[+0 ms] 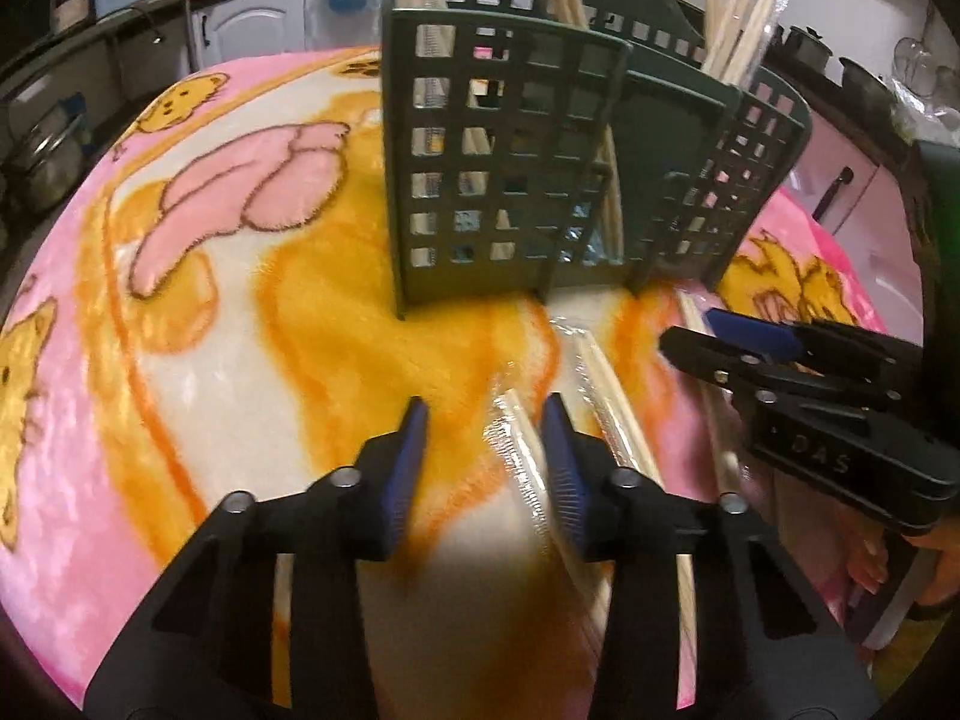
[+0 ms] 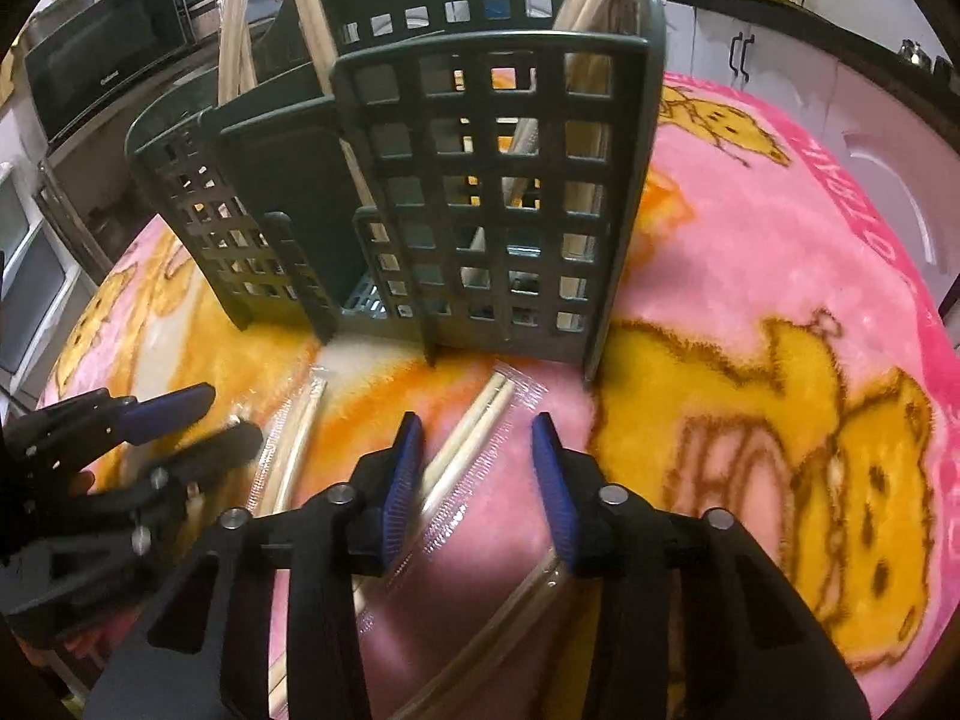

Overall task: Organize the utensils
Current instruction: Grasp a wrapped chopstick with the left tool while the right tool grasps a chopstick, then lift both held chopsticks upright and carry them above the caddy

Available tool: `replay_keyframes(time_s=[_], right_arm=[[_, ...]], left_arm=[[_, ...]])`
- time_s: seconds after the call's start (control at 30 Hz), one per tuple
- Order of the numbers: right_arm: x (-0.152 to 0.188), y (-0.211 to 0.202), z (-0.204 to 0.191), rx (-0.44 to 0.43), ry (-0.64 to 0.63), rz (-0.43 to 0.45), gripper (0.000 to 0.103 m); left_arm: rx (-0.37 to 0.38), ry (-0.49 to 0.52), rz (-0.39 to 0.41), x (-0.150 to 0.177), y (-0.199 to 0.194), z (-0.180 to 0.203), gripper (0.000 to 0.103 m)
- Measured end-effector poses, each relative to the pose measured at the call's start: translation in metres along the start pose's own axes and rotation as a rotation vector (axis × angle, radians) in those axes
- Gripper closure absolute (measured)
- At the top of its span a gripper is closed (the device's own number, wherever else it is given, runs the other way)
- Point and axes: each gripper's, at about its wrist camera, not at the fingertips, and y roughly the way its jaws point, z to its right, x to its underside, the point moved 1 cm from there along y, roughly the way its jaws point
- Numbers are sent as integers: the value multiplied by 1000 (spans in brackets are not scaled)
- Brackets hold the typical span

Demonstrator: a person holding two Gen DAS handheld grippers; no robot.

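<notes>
A dark green slotted utensil holder (image 1: 516, 180) stands on the blanket, also in the right wrist view (image 2: 468, 198), with several wrapped chopsticks (image 1: 738, 24) upright in its compartments. More plastic-wrapped chopstick pairs lie flat in front of it (image 1: 522, 456) (image 2: 474, 432) (image 2: 294, 450). My left gripper (image 1: 486, 414) is open, low over one wrapped pair that lies between its fingers. My right gripper (image 2: 477, 432) is open over another wrapped pair. Each gripper shows in the other's view: the right one (image 1: 708, 336) and the left one (image 2: 204, 414).
A pink and orange cartoon-bear blanket (image 1: 240, 276) covers the table (image 2: 750, 300). Kitchen counters, cabinets and pots (image 1: 144, 18) ring the background, with a microwave (image 2: 102, 54) behind on the left.
</notes>
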Motion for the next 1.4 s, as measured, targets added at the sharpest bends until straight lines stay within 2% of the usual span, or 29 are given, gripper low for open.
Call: replay_keyframes(time_s=[0.13, 0.23, 0.43, 0.67, 0.97, 1.4], right_arm=[[1, -4, 10, -19, 48, 1, 87], [1, -8, 13, -43, 73, 5, 97], [0, -27, 15, -152, 105, 32, 97], [-11, -75, -5, -236, 42, 142, 97], [-28, -151, -19, -254, -55, 346, 97], [-33, -213, -9, -212, -82, 564, 97]], left_arm=[[-10, -11, 5, 0, -1, -6, 90], [5, -29, 3, -1, -2, -12, 94], [73, -76, 7, -4, -11, -19, 99], [106, -68, 99, -16, -47, -12, 100], [137, -46, 250, -45, -106, -2, 101], [157, -24, 471, -85, -177, 13, 101]])
